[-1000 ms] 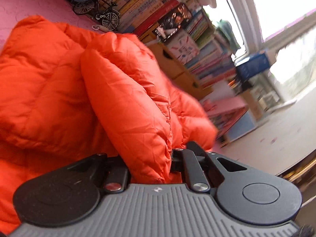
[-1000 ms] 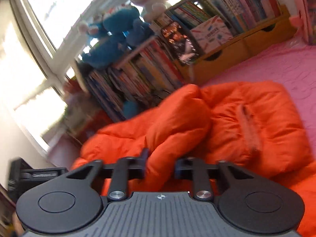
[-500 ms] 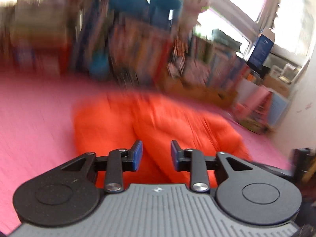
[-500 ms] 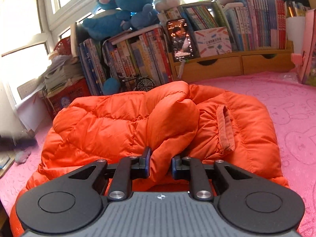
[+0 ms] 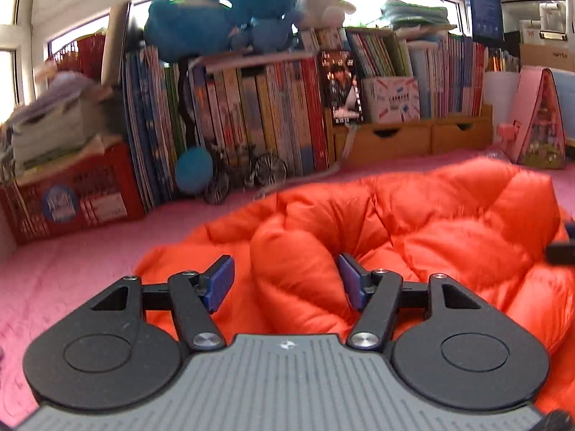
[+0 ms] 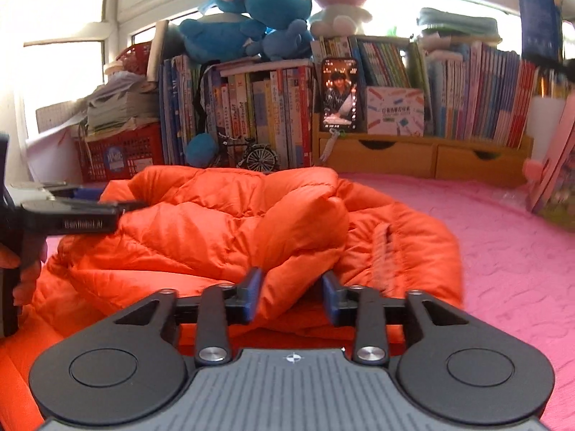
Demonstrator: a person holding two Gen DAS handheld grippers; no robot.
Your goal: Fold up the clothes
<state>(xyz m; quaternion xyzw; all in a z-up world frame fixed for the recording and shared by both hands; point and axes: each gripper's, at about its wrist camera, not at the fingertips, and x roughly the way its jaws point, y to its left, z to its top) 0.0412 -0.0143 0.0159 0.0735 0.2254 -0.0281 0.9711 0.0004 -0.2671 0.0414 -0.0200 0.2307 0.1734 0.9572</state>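
Note:
An orange puffer jacket [image 5: 413,230] lies bunched on the pink bedspread [image 5: 64,276]; it also shows in the right wrist view [image 6: 215,230]. My left gripper [image 5: 285,282] is open, with a puffy fold of the jacket lying between its blue pads, not pinched. My right gripper [image 6: 291,296] is open too, with a jacket fold between its fingers. The left gripper shows from the side in the right wrist view [image 6: 72,212], above the jacket's left edge.
Rows of books [image 6: 251,107] and wooden drawers [image 6: 413,154] line the back, with plush toys [image 6: 258,3] on top. A toy bicycle [image 6: 248,156] and a red crate [image 6: 118,151] stand behind the jacket. A pink box [image 5: 539,118] stands at the right.
Both grippers have opened and let go of the jacket folds. The left gripper swung round to face the bookshelf; the right one levelled out and the jacket settled onto the bed.

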